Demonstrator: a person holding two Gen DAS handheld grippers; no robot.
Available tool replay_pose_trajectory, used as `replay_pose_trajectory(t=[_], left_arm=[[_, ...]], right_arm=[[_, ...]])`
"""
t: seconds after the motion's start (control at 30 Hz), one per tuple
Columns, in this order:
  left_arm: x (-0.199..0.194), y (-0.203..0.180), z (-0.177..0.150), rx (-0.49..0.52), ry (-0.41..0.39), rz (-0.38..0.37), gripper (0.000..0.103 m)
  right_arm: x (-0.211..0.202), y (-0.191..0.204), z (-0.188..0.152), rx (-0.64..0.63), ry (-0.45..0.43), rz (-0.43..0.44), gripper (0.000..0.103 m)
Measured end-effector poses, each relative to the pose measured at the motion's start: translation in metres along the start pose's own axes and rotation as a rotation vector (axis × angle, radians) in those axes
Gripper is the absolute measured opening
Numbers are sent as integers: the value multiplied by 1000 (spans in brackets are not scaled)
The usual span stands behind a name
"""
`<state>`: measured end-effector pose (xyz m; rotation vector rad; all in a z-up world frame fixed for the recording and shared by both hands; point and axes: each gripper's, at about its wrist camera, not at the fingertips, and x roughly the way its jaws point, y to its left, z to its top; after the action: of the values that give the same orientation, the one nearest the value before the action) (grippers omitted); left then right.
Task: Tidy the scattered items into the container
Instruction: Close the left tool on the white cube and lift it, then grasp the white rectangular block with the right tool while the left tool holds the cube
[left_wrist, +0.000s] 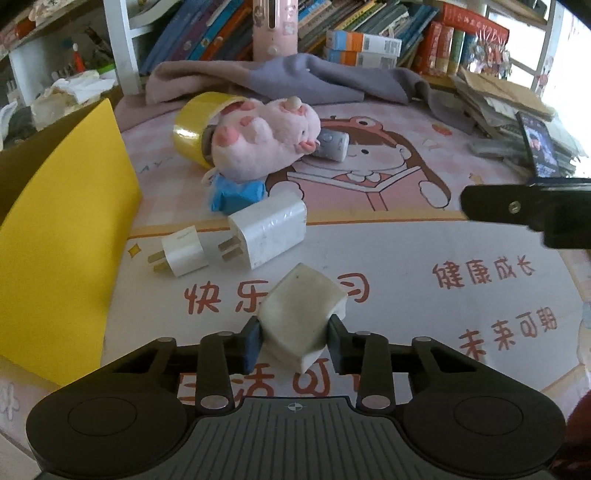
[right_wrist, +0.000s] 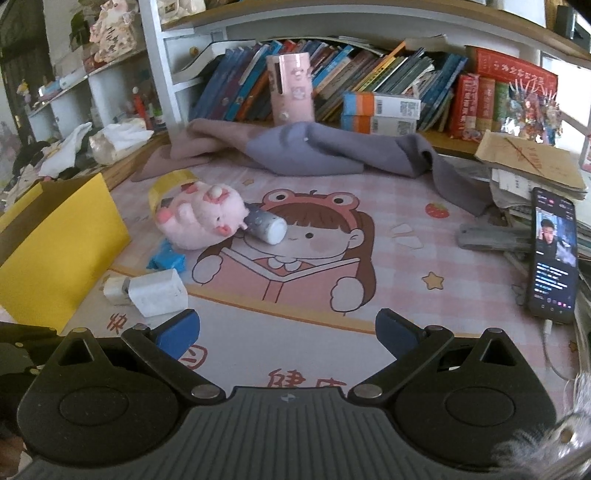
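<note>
My left gripper (left_wrist: 293, 341) is shut on a cream rectangular block (left_wrist: 301, 314), held just above the desk mat. Ahead of it lie a small white plug (left_wrist: 181, 254) and a large white charger (left_wrist: 271, 229); both also show in the right wrist view (right_wrist: 157, 291). Behind them are a blue packet (left_wrist: 236, 194), a pink plush pig (left_wrist: 258, 144), a yellow tape roll (left_wrist: 195, 125) and a grey cylinder (left_wrist: 332, 144). The yellow cardboard box (left_wrist: 62, 236) stands at the left. My right gripper (right_wrist: 288, 334) is open and empty over the mat.
A grey-purple cloth (right_wrist: 314, 151) lies at the back before a row of books (right_wrist: 369, 81). A lit phone (right_wrist: 554, 254) leans on paper stacks (right_wrist: 532, 166) at the right. A pink cup (right_wrist: 291, 88) stands at the back.
</note>
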<state>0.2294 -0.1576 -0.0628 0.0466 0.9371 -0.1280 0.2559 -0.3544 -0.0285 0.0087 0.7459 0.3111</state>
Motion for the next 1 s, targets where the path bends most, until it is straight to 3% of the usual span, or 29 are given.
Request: replay_pose_trajectory(t=[0.33, 0.6, 0.87, 1.0], left_arm=[[-32, -4, 0, 25, -93, 1, 29], [-59, 23, 0, -82, -137, 78, 29], [-70, 35, -6, -101, -125, 134, 29], [-72, 39, -10, -106, -109, 159, 29]], right_arm=[[15, 16, 1, -19, 37, 80, 103], [31, 38, 2, -44, 74, 167, 101], [58, 68, 10, -121, 67, 221, 101], [81, 82, 15, -161, 83, 236, 95]])
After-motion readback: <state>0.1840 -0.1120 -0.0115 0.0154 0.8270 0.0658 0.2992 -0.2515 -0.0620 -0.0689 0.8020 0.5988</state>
